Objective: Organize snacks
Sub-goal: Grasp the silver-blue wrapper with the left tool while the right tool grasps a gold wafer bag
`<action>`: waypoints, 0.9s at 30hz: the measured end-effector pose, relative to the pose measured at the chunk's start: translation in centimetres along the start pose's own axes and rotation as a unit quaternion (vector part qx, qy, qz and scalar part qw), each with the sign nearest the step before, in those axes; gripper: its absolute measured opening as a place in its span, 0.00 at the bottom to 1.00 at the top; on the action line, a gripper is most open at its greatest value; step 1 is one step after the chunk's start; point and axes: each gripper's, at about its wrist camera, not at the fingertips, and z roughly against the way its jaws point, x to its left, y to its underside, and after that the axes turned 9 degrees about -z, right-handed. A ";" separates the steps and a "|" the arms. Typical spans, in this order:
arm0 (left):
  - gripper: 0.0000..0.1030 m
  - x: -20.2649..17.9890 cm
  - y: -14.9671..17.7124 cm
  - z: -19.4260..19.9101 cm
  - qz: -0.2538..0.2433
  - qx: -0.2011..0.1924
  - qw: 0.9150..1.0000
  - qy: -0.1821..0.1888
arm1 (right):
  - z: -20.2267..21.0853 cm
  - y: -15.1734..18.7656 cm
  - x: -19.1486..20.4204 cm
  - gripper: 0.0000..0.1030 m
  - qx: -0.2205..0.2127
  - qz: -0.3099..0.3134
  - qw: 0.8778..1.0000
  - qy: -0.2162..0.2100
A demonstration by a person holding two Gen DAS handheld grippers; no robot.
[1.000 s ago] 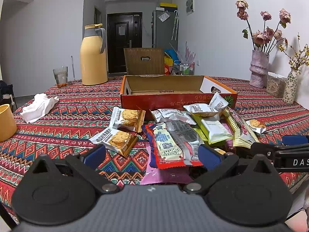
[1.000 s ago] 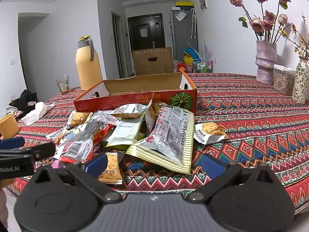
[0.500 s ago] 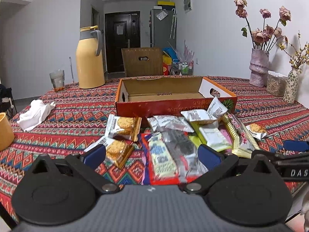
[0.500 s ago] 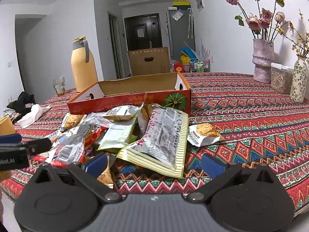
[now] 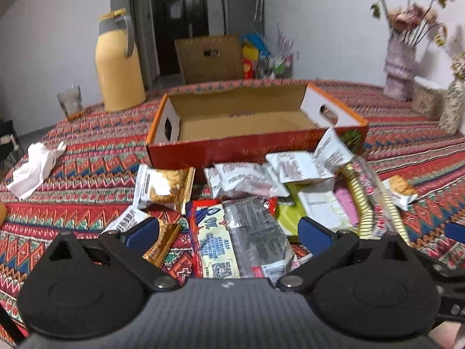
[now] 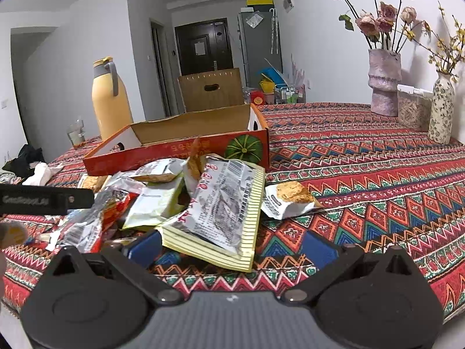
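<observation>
Your left fingers [image 5: 229, 235] are spread wide and hold nothing, hovering over the red-and-silver packet [image 5: 241, 240] at the near edge of the snack pile. Behind the pile the red cardboard box [image 5: 232, 148] stands open on the patterned counter [image 5: 87, 174]. Your right fingers [image 6: 232, 247] are equally wide and empty, with the yellow-striped packet [image 6: 223, 212] lying between them and a small cracker packet [image 6: 287, 200] just to its right.

1. The snack pile [image 5: 261, 192] crowded the tablecloth right against the near wall of the cardboard box [image 5: 232, 148].
2. The box interior lay open from above.
3. Right of the pile, bare tablecloth [image 6: 377, 174] ran clear to the vases [image 6: 440, 110].
</observation>
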 end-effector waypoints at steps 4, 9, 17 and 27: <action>1.00 0.1 -0.3 -2.0 0.014 0.034 0.999 -0.013 | -0.7 0.0 -0.5 1.00 0.006 -0.005 1.000 0.000; 1.00 -0.2 -0.3 -3.3 0.012 0.062 0.998 -0.020 | -1.5 -0.1 -1.1 1.00 0.012 -0.012 1.000 0.002; 0.75 -0.3 0.1 -3.5 0.021 0.079 0.997 0.003 | -2.5 -0.1 -1.6 1.00 0.020 -0.020 1.000 0.000; 0.60 0.0 0.4 -2.7 0.028 0.063 0.998 0.002 | -1.9 0.0 -1.3 1.00 0.017 -0.017 1.000 0.001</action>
